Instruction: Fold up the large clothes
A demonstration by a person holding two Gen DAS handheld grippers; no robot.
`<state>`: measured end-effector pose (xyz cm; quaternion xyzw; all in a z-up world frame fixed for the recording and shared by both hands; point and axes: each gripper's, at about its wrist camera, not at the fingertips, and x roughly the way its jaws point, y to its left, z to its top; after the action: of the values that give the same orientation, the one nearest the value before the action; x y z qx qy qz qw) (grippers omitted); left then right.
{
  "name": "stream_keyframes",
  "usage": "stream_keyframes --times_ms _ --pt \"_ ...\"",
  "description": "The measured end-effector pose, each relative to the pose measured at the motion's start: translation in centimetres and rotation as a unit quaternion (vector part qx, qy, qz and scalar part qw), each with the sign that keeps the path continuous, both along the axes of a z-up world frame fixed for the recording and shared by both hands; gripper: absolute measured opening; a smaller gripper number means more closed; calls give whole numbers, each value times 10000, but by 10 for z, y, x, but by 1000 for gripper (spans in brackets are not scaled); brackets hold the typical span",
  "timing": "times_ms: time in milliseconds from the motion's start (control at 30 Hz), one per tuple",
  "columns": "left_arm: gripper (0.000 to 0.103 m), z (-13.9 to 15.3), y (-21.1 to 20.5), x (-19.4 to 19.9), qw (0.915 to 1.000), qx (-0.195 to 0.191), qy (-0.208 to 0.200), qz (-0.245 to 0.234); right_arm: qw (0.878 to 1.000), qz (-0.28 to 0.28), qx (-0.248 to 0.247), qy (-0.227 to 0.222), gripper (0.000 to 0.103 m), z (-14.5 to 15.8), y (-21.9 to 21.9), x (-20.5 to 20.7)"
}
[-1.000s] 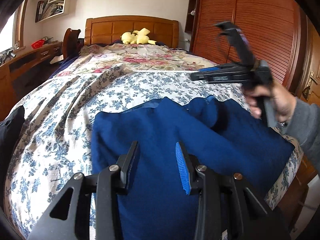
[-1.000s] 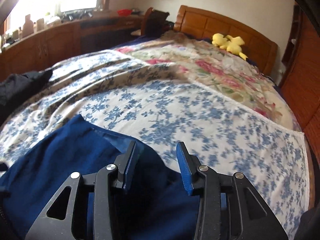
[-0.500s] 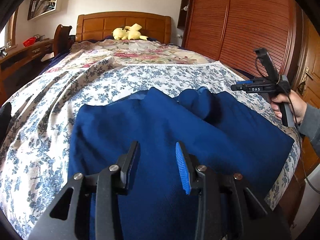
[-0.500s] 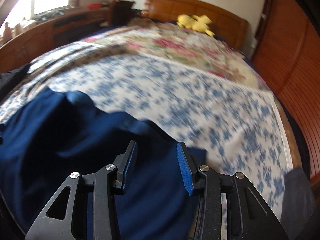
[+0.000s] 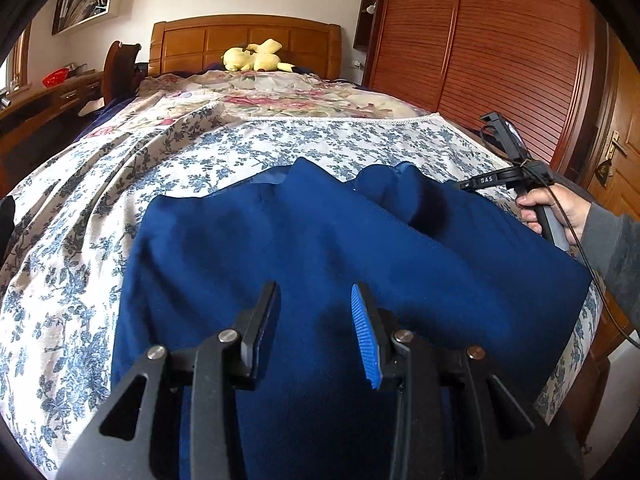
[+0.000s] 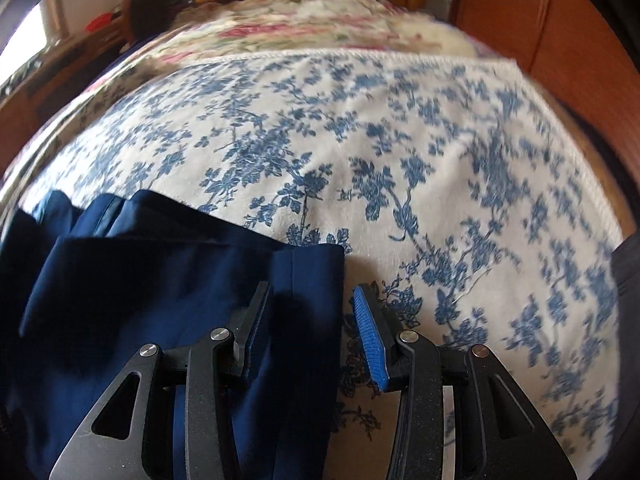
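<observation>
A dark blue garment (image 5: 320,240) lies spread on the bed's floral cover (image 5: 120,184), a folded-in part bunched near its far right. My left gripper (image 5: 313,292) hovers over the garment's near middle, open, with nothing between its pads. In the left wrist view my right gripper (image 5: 500,178) is in a hand (image 5: 560,208) at the garment's right side. In the right wrist view the right gripper (image 6: 312,292) points down over the garment's right edge (image 6: 316,280). Its jaws are closing; the edge lies in the gap below them and the pads do not press on it.
A yellow plush toy (image 5: 256,56) sits by the wooden headboard (image 5: 244,40). A slatted wooden wardrobe (image 5: 480,48) runs along the bed's right side, with a door (image 5: 616,152) nearer. A desk and a chair (image 5: 120,68) stand on the left. The bed's right edge is close to the garment.
My right gripper has swung right and down from above the garment to its right edge, rolling as it went, and its jaws have narrowed a little. The left gripper has sunk slightly.
</observation>
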<state>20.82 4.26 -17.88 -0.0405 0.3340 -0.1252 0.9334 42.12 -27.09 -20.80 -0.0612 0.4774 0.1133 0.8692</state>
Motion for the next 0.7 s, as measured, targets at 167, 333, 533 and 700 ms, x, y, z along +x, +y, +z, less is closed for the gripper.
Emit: stream_keyframes --times_ms 167,333,533,700 --pt "35 0 -1 0 10000 -11 -10 -27 9968 616 142 -485 2 23 9 -18" --pt "35 3 0 -2 10000 -38 -39 -21 9939 124 -227 -1070 1 54 -8 -24" --pt "35 4 -2 -5 10000 -49 -53 -45 9939 -202 -586 -911 1 45 -17 -17" --pt "35 8 -6 -8 9999 -32 -101 -90 9941 -101 -750 -776 11 41 -8 -20"
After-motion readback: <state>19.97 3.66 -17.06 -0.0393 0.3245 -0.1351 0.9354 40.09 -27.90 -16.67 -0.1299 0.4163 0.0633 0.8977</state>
